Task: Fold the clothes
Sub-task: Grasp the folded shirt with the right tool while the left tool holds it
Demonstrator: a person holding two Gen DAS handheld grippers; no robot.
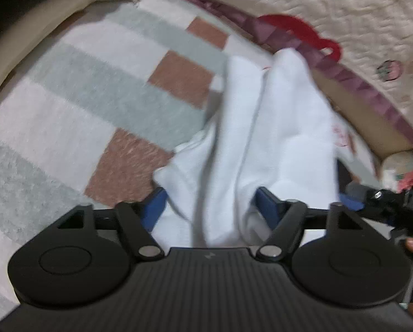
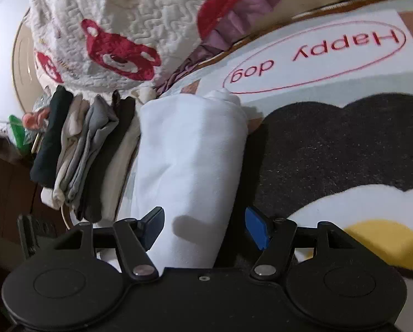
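Reading "Happy dog", rug [image 2: 344, 63] beside white garment [image 2: 190, 149]

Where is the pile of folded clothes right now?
Right wrist view, left side: the folded pile sits just left of the white garment, below the quilt.

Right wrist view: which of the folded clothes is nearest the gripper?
The white garment, a thick folded bundle lying between the right gripper's open blue fingers. The dark, beige and grey pieces in the stack sit to its left, outside the fingers.
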